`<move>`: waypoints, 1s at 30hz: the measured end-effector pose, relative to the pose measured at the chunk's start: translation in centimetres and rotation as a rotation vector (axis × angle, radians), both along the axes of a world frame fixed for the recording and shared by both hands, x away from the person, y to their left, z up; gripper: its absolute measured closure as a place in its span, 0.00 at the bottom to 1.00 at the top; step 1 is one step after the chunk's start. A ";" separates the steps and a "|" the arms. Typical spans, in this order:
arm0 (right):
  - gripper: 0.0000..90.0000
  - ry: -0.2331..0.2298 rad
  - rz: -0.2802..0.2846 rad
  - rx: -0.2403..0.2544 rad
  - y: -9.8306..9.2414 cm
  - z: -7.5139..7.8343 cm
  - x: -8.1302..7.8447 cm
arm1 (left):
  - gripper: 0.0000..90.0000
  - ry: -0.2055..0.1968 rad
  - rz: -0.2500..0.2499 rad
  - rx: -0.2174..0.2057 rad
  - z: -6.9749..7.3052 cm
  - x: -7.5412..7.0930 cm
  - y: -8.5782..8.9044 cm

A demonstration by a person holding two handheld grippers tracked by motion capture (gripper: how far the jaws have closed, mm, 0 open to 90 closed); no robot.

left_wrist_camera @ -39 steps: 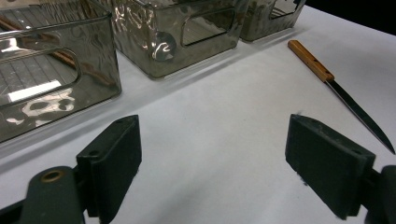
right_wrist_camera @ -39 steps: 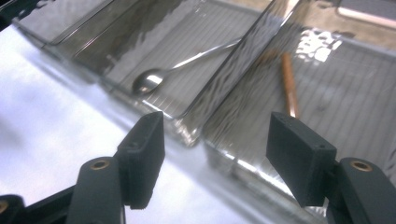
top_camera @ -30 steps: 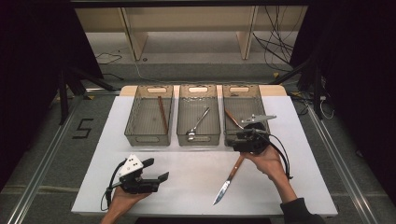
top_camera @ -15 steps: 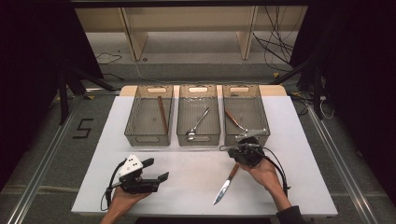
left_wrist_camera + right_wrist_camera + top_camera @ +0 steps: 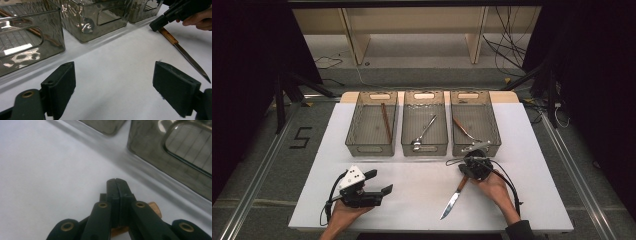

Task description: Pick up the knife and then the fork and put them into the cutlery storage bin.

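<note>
A knife [image 5: 455, 195] with a wooden handle lies on the white table [image 5: 412, 170], blade toward the front edge. My right gripper [image 5: 465, 175] points down onto the far end of its handle [image 5: 153, 210]. Its jaws have just been closing and now meet pad to pad [image 5: 116, 185]; nothing is between the tips and the handle lies under them. The left gripper view shows that same gripper [image 5: 158, 23] touching the knife [image 5: 175, 41]. My left gripper [image 5: 379, 182] rests at the front left, open and empty [image 5: 115, 85].
Three clear trays stand in a row across the middle: the left [image 5: 369, 150] holds a brown stick [image 5: 386, 122], the middle [image 5: 424, 150] a metal spoon [image 5: 424, 132], the right [image 5: 477, 147] a wooden-handled utensil [image 5: 464, 129]. Cables trail from both grippers.
My right gripper has come down from just above the right tray's front edge to the knife's handle end, and its jaws have shut. The left gripper has stayed in place.
</note>
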State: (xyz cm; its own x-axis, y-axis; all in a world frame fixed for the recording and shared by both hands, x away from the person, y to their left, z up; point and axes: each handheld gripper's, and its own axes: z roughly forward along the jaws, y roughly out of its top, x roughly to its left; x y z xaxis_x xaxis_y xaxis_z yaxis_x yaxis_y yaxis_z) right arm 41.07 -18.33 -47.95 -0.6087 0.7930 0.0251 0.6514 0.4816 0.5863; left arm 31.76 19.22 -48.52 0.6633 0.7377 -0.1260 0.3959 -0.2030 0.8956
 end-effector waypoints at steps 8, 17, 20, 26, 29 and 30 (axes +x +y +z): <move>1.00 0.007 -0.020 -0.001 -0.7 0.1 -0.2 | 0.20 -0.002 -0.001 0.002 0.0 0.0 0.0; 1.00 0.033 -0.053 -0.018 -2.8 0.3 -2.1 | 0.20 -0.004 -0.001 0.001 0.1 -0.1 0.0; 1.00 0.039 -0.055 -0.018 -3.5 0.3 -3.1 | 0.20 -0.003 -0.001 0.000 0.1 -0.1 -0.1; 1.00 0.049 -0.040 -0.024 -3.9 0.4 -4.7 | 0.20 -0.003 -0.002 0.002 0.0 -0.1 -0.1; 1.00 0.060 -0.028 -0.031 -3.8 0.4 -5.3 | 0.20 -0.003 -0.001 0.003 0.0 -0.1 -0.1; 1.00 0.058 -0.018 -0.033 -3.7 0.4 -5.5 | 0.20 -0.004 -0.001 0.003 0.0 -0.1 -0.1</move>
